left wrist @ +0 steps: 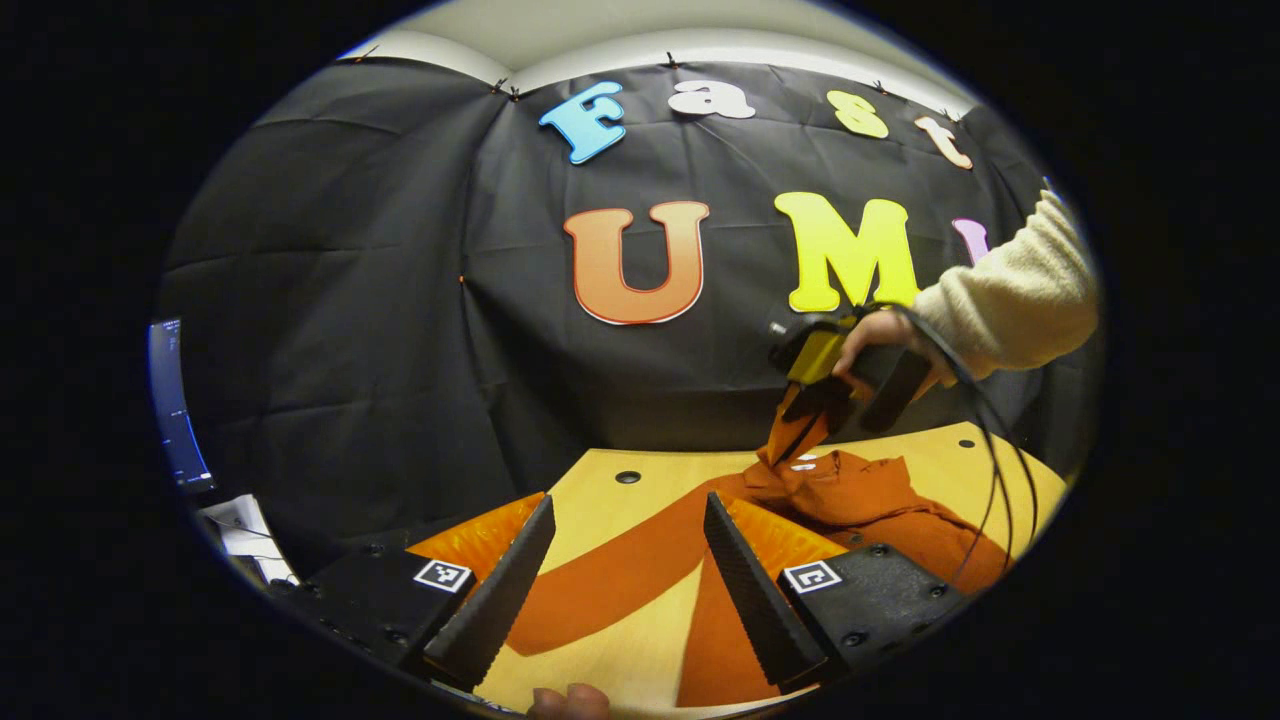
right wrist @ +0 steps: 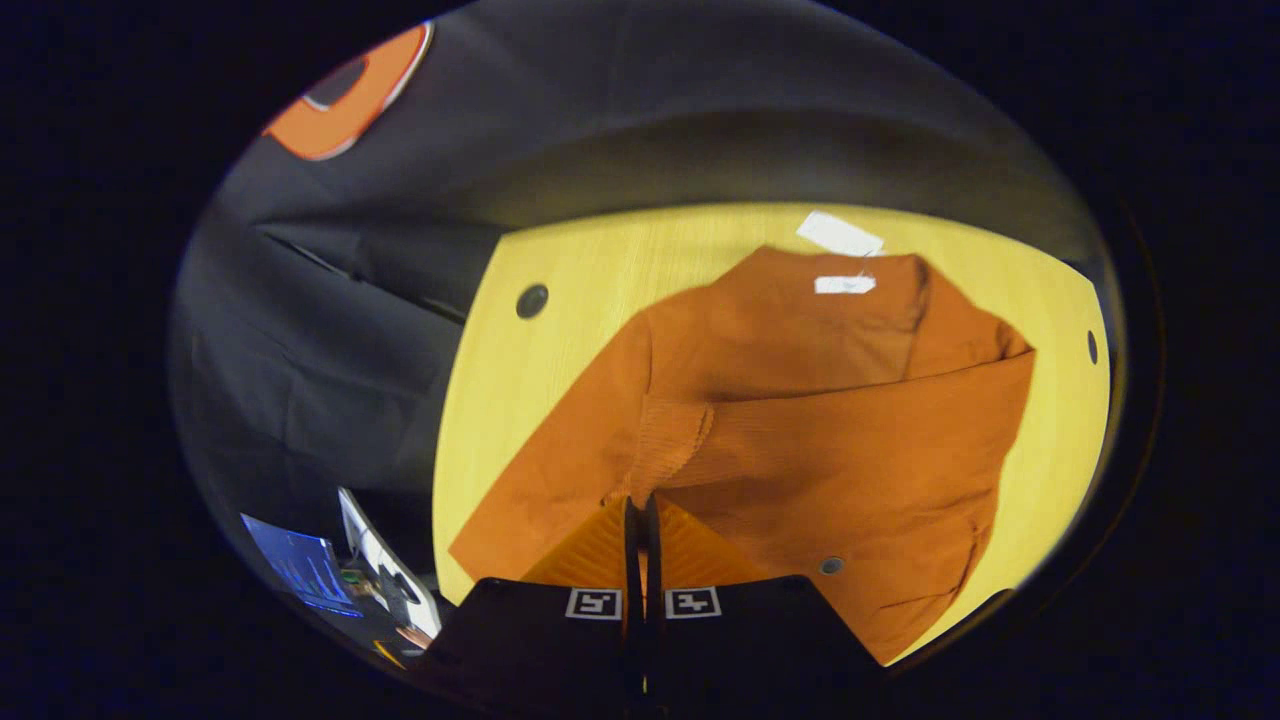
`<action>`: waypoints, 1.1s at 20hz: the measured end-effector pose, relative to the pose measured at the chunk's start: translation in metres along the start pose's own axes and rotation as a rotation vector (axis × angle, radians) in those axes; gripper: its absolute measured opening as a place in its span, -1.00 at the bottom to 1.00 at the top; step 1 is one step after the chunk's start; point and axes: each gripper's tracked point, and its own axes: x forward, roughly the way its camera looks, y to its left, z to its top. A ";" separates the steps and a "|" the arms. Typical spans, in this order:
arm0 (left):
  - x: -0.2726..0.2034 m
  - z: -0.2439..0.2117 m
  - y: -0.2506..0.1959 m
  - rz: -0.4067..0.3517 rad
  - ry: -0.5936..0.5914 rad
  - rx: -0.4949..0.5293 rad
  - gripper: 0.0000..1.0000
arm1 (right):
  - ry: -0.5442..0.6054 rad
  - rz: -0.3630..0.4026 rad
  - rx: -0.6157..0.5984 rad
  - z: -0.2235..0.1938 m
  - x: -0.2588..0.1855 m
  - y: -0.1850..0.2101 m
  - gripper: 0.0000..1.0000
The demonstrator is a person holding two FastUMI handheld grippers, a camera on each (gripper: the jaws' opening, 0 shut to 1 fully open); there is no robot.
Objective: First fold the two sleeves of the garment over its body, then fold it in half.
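An orange garment (left wrist: 850, 490) lies on the wooden table (left wrist: 600, 480). One long sleeve (left wrist: 620, 580) stretches flat across the wood below my left gripper (left wrist: 630, 500), which hovers open and holds nothing. Farther off, a hand in a cream sleeve holds my right gripper (left wrist: 800, 440), which lifts a piece of orange cloth off the garment. In the right gripper view, the right gripper (right wrist: 640, 505) is shut on the garment's ribbed sleeve cuff (right wrist: 670, 440), held above the garment's body (right wrist: 820, 400). Two white labels (right wrist: 845, 285) sit near the collar.
The table (right wrist: 560, 380) has small round holes (right wrist: 531, 300) near its far edge. A lit screen (right wrist: 300, 565) and clutter stand off the table's left side. A black cable (left wrist: 1000, 470) hangs from the right gripper over the garment. Black cloth walls the back.
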 end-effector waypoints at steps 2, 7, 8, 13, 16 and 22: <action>-0.007 -0.001 0.012 0.020 -0.006 0.000 0.94 | -0.004 -0.029 0.009 0.002 0.037 0.003 -0.97; -0.017 -0.011 0.029 0.063 -0.004 -0.033 0.94 | -0.005 -0.084 0.051 0.010 0.072 -0.001 -0.93; -0.018 -0.013 0.031 0.074 -0.001 -0.045 0.94 | -0.014 -0.086 0.052 0.012 0.074 -0.001 -0.92; -0.010 -0.019 0.036 0.094 0.002 -0.046 0.94 | -0.086 -0.028 0.082 0.026 0.043 -0.003 0.11; 0.008 -0.040 0.053 0.129 0.059 -0.048 0.94 | -0.125 -0.029 0.059 0.024 0.007 -0.020 0.96; 0.051 -0.072 0.112 0.295 0.146 -0.083 0.95 | -0.337 0.010 -0.106 -0.012 -0.095 -0.068 0.97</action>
